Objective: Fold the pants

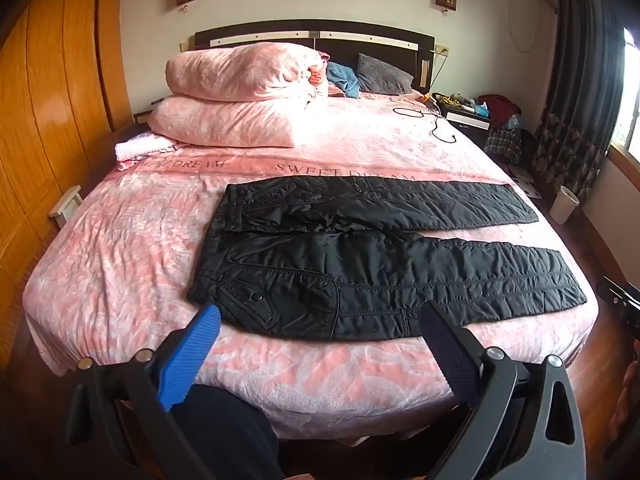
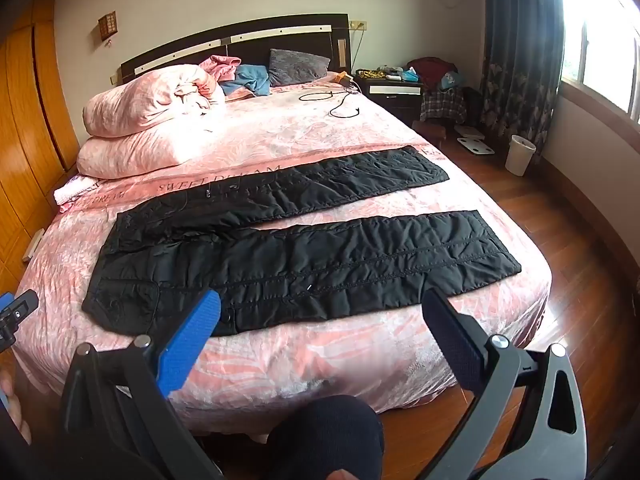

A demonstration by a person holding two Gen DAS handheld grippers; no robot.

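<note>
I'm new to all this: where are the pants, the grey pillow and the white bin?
pants point(image 1: 360, 276): left wrist view, near leg's thigh.
grey pillow point(image 1: 384, 74): left wrist view, its middle.
white bin point(image 2: 519, 155): right wrist view, its side wall.

Soft cloth, shiny wood

We see puffy black pants point(image 1: 360, 272) of slightly shiny stitched cloth on a fuzzy pink bedspread point(image 1: 120, 248), a glossy wooden floor point(image 2: 560, 240), and ribbed blue plastic fingers point(image 1: 192, 356).
</note>
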